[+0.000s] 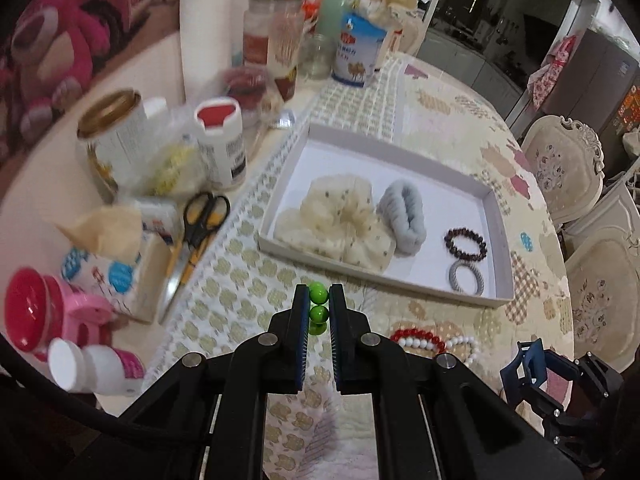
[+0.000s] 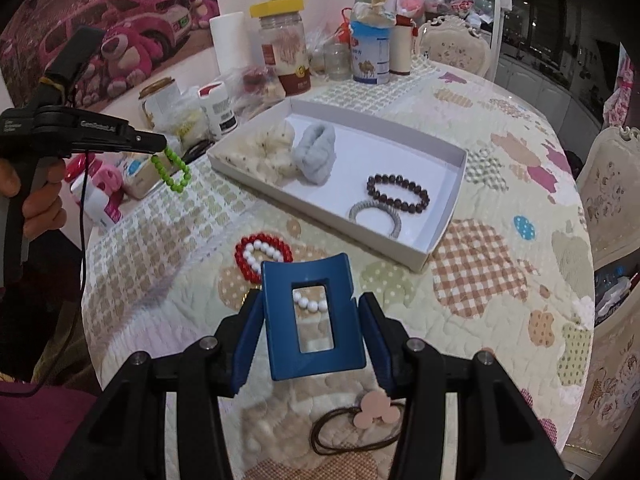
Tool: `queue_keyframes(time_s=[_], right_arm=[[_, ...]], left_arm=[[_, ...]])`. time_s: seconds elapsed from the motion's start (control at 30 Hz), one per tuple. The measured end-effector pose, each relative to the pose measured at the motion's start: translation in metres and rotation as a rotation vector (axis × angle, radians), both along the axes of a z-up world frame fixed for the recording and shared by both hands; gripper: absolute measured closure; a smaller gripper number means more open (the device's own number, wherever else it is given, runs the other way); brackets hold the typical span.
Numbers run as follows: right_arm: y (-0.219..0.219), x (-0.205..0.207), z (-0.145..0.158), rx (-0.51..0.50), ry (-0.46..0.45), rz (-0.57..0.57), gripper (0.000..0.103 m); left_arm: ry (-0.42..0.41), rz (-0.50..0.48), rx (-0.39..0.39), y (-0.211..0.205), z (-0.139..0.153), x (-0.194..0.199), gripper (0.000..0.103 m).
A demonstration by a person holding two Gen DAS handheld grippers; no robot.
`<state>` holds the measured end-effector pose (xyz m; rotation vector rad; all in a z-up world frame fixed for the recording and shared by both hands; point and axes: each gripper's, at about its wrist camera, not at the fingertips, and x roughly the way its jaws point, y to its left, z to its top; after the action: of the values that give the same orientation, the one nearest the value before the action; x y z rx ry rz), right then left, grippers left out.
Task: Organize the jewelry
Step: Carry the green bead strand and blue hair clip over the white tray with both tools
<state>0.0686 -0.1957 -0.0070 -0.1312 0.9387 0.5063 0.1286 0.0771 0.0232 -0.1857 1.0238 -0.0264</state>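
Note:
My left gripper (image 1: 319, 298) is shut on a green bead bracelet (image 1: 319, 304), lifted above the quilted cloth; in the right wrist view the bracelet (image 2: 174, 172) dangles from it at the left. My right gripper (image 2: 310, 300) is shut on a blue rectangular hair claw (image 2: 280, 320), held above the table. The white tray (image 2: 448, 216) holds a cream scrunchie (image 1: 340, 220), a grey-blue scrunchie (image 1: 404, 216), a dark bead bracelet (image 2: 398, 192) and a grey coil tie (image 2: 374, 216). On the cloth lie red beads (image 2: 244, 256), white beads (image 2: 260, 254) and a brown hair tie with a pink charm (image 2: 374, 406).
Jars, bottles and a paper roll (image 1: 206, 36) crowd the table's far left. Scissors (image 1: 196, 236) and a tissue pack (image 1: 116, 264) lie left of the tray. Ornate chairs (image 1: 568, 168) stand at the right edge.

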Motion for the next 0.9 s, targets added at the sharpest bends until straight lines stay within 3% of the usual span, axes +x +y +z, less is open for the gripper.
queue_keyframes(time_s=[0.47, 0.9], right_arm=[[0.014, 0.049, 0.018, 0.045, -0.025, -0.067, 0.053], [0.012, 0.116, 0.015, 0.085, -0.017, -0.175, 0.053]], left_arm=[[-0.053, -0.044, 0.050, -0.012, 0.020, 0.042, 0.095], [-0.034, -0.075, 0.041, -0.017, 0.021, 0.120, 0.095]])
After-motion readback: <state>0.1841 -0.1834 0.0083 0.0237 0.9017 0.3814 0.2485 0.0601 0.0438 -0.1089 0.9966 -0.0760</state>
